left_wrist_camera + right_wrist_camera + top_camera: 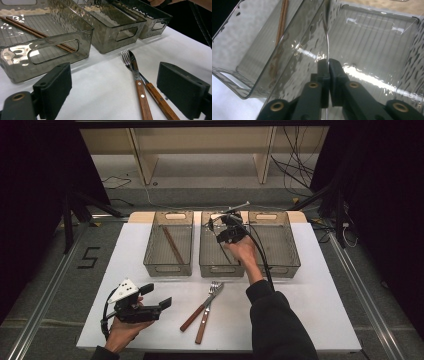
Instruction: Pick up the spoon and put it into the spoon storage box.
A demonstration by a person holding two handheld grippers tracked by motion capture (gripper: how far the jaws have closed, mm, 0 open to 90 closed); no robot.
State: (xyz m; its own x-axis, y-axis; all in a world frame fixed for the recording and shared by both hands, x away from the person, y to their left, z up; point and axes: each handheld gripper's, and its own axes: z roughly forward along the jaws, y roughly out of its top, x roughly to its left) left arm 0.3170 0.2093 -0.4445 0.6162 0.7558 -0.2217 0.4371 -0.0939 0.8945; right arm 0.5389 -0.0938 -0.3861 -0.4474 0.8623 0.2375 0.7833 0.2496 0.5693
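Note:
Two wooden-handled utensils (204, 307) lie crossed on the white table in front of the bins; the upper one is a fork (132, 65). My left gripper (157, 296) rests at the near left, open and holding nothing, with the fork between and beyond its jaws (117, 92). My right gripper (226, 226) hovers over the middle bin (220, 270). It is shut (328, 62) on a thin metal utensil (327, 45) seen edge-on; I cannot tell its kind. Brown chopsticks (172, 245) lie in the left bin (168, 270).
A third clear grey bin (285, 270) stands at the right of the row, holding nothing I can see. The white table top (310, 310) has bare room at the near right. Cables and a wooden shelf frame lie beyond the table's far edge.

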